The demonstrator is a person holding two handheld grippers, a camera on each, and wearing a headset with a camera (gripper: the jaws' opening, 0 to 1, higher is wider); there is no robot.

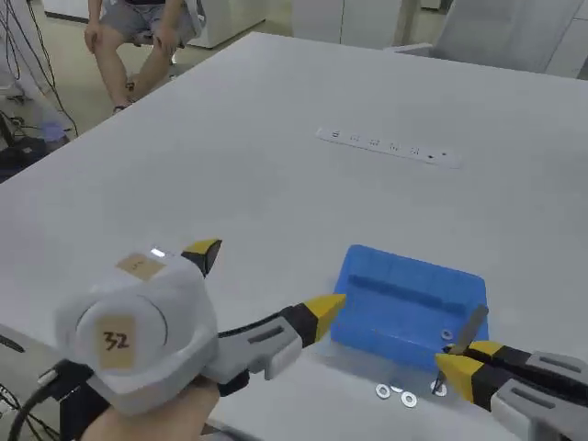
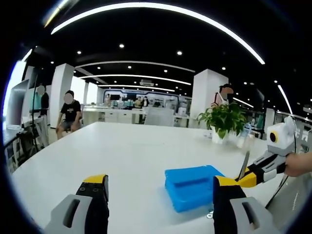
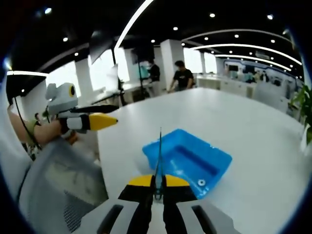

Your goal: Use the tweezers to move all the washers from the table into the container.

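barely started imo: one washer point(image 3: 201, 183) in the blue container point(image 1: 404, 276), at least three washers point(image 1: 409, 400) on the table point(image 1: 276, 184) just beside it. right gripper point(image 1: 464, 363) pinches the tweezers point(image 1: 473, 323), left gripper point(image 1: 265, 277) gapes wide, empty.

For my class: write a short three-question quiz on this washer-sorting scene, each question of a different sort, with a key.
1. True or false: the left gripper holds the tweezers.
2. In the head view, where do most of the washers lie? A) in the container B) on the table by the container's near edge C) between the left gripper's jaws
3. What colour is the container?
Key: 1 false: the right gripper holds them, and the left is open and empty. 2 B. 3 blue.
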